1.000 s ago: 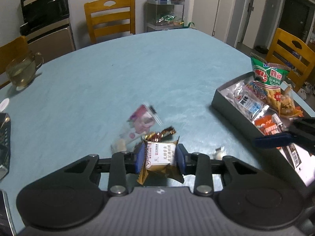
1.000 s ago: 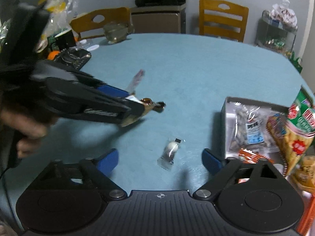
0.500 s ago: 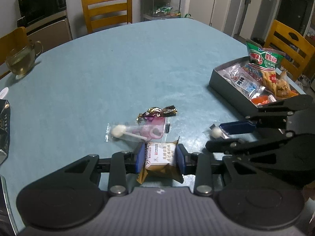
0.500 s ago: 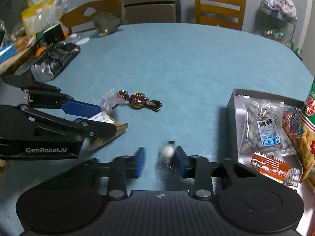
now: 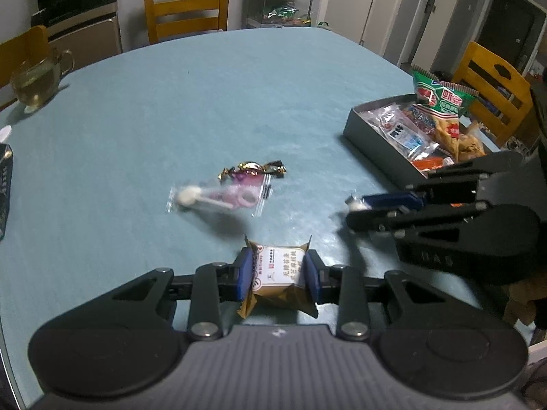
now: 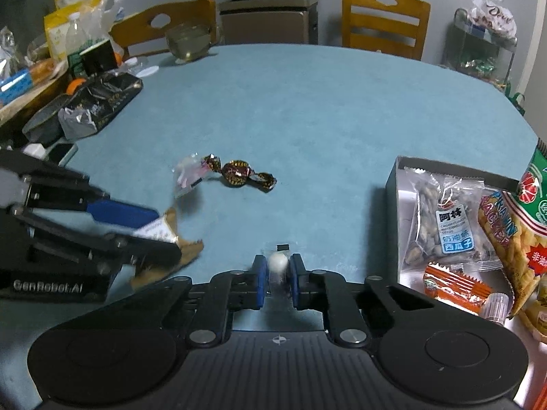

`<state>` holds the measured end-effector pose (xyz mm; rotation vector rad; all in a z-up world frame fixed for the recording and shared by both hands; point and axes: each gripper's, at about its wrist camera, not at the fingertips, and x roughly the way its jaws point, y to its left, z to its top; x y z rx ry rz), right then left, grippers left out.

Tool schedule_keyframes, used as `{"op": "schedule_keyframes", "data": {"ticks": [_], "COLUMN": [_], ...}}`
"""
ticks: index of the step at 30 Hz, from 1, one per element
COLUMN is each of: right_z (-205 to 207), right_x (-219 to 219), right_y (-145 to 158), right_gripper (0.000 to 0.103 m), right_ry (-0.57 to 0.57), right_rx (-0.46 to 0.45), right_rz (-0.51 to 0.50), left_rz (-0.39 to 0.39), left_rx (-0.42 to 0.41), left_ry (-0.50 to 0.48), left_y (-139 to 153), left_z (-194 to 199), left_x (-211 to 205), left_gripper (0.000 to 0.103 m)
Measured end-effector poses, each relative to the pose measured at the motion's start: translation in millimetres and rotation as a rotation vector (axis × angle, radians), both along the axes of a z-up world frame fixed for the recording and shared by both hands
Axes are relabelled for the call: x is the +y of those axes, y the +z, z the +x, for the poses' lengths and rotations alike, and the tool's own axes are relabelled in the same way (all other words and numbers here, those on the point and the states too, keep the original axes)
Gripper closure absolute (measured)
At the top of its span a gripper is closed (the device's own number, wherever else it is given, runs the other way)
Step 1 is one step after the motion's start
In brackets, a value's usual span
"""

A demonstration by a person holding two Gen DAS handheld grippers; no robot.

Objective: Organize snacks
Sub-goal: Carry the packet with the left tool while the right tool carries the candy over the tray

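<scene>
A: Now that the right gripper (image 6: 277, 278) has snapped shut on that small white candy (image 6: 277, 263) at bottom centre, both tools are loaded, yeah?

B: Yep, a second ago it was wide open. Left gripper (image 5: 278, 273) clamps the brown pastry packet (image 5: 278, 278); tray (image 6: 398, 184) sits at the right edge, so drop-offs are probably next.

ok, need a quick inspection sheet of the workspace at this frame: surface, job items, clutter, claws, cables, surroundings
Surface: blue tablecloth, no spills seen.
Job's things: grey tray part-filled with snack packs; twist-wrapped candy and clear-bagged lollipop lie loose on the cloth.
Clutter: glass mug, black packet, bags and a bottle at the table edge.
Claws: left claw shut on brown snack pack; right claw shut on small white candy.
Cables: nothing seen.
Surroundings: wooden chairs, wire rack.
</scene>
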<state>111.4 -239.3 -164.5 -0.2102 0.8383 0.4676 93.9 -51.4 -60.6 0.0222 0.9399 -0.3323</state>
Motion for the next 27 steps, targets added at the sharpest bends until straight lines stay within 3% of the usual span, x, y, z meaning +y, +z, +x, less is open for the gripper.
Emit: {"op": "schedule_keyframes", "data": {"ticks": [27], "right_z": [-29.5], "right_x": [-34.5], "right_y": [50.0], "right_gripper": [0.086], "right_ry": [-0.035], "right_rx": [-0.092], "right_rz": [0.095], "left_rz": [0.019], "left_rx": [-0.099], "left_ry": [-0.024], "left_y": [41.4], "left_z": [-15.1], "left_x": [-34.3], "left_gripper": [0.073]}}
